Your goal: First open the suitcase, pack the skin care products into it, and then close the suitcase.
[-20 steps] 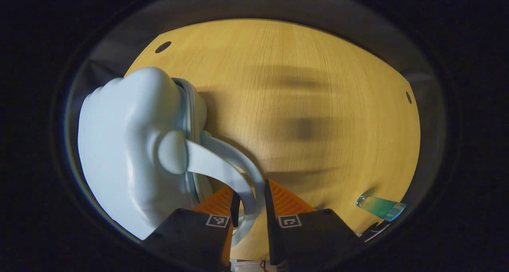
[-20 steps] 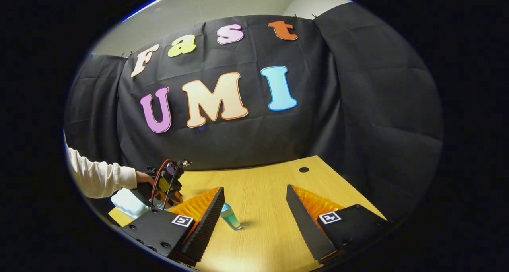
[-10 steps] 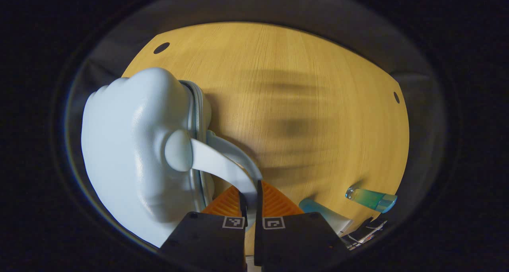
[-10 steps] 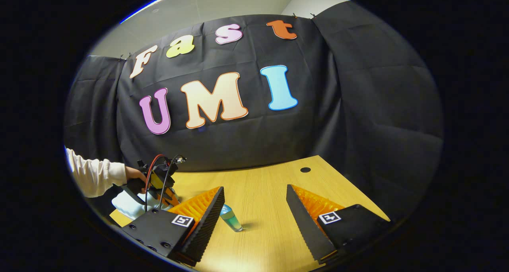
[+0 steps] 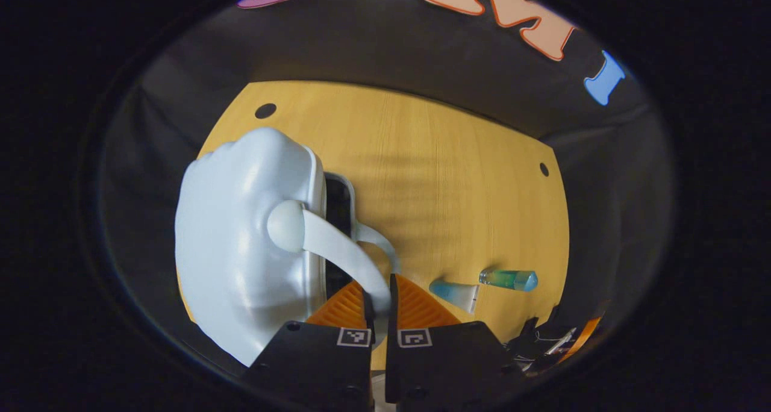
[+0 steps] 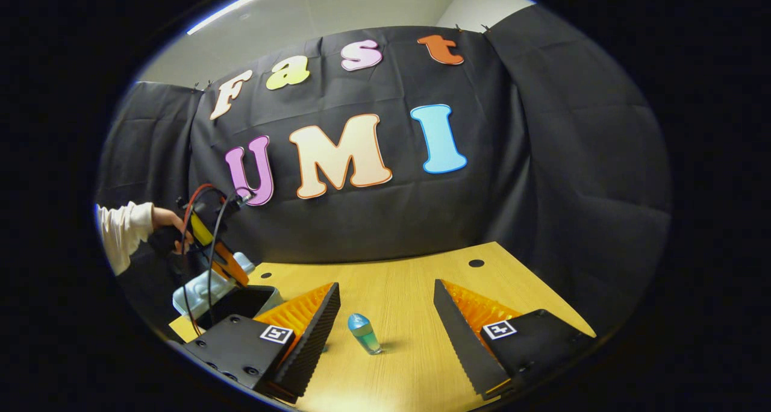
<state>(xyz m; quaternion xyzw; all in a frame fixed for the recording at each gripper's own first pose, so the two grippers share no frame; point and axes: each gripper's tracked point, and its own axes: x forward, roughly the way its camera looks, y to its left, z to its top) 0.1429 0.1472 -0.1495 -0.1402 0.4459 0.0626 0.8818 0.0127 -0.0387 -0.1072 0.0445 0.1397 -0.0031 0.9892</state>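
- Left gripper (image 5: 378, 300) clenched on suitcase handle (image 5: 346, 255); lid (image 5: 241, 249) now lifted, dark gap opened
- Right gripper (image 6: 385, 315) released, near green bottle (image 6: 364, 332); packing next

Wooden table (image 5: 458, 177) bears suitcase (image 5: 241, 261), bottle (image 5: 508, 279), tube (image 5: 455, 293).

your suitcase (image 5: 235, 249) is a small pale blue hard shell at the table's left edge, lid partly lifted so a dark gap shows along the seam. its looped handle (image 5: 343, 252) runs from a round knob on the lid. a teal bottle (image 5: 508, 279) with a blue cap lies on its side on the wood to the right, just beside a blue-and-white tube (image 5: 455, 293), both well apart from the suitcase.
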